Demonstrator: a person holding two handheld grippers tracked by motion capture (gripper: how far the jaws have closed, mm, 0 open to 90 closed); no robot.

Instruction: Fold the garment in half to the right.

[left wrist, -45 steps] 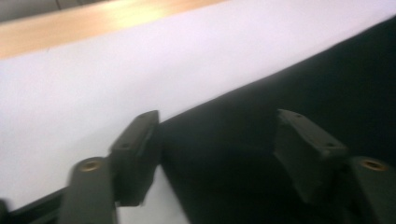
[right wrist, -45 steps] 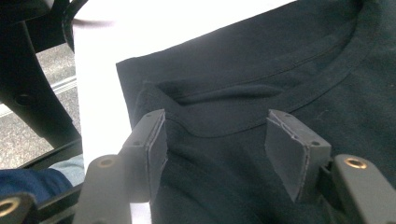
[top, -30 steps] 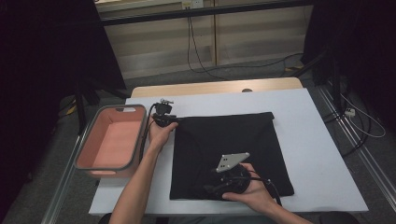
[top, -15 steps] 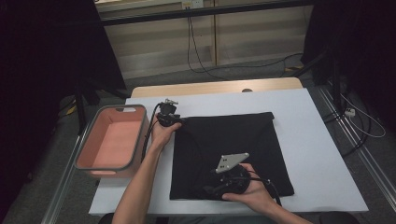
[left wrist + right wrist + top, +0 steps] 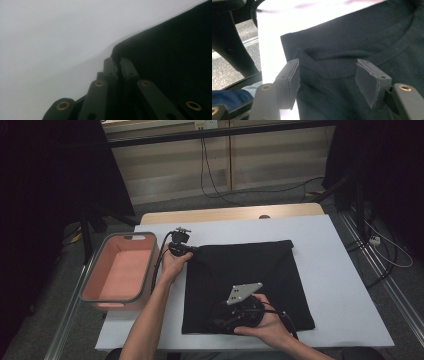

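A black cloth (image 5: pixel 250 270) lies flat on the white table (image 5: pixel 330 250). My left gripper (image 5: pixel 192 249) is at the cloth's far left corner. In the left gripper view its jaws (image 5: pixel 117 62) have just been closing and now pinch the corner of the cloth (image 5: pixel 170 57). My right gripper (image 5: pixel 220 322), with a grey plate on top, rests at the cloth's near left corner. In the right gripper view it (image 5: pixel 327 77) stands open, with a raised fold of cloth (image 5: pixel 324 62) between the pads but not touching them.
A pink bin with a grey rim (image 5: pixel 148 270) hangs off the table's left side, close to my left forearm. Bare table surface (image 5: pixel 345 285) extends right of the cloth. Cables lie on the floor beyond the table.
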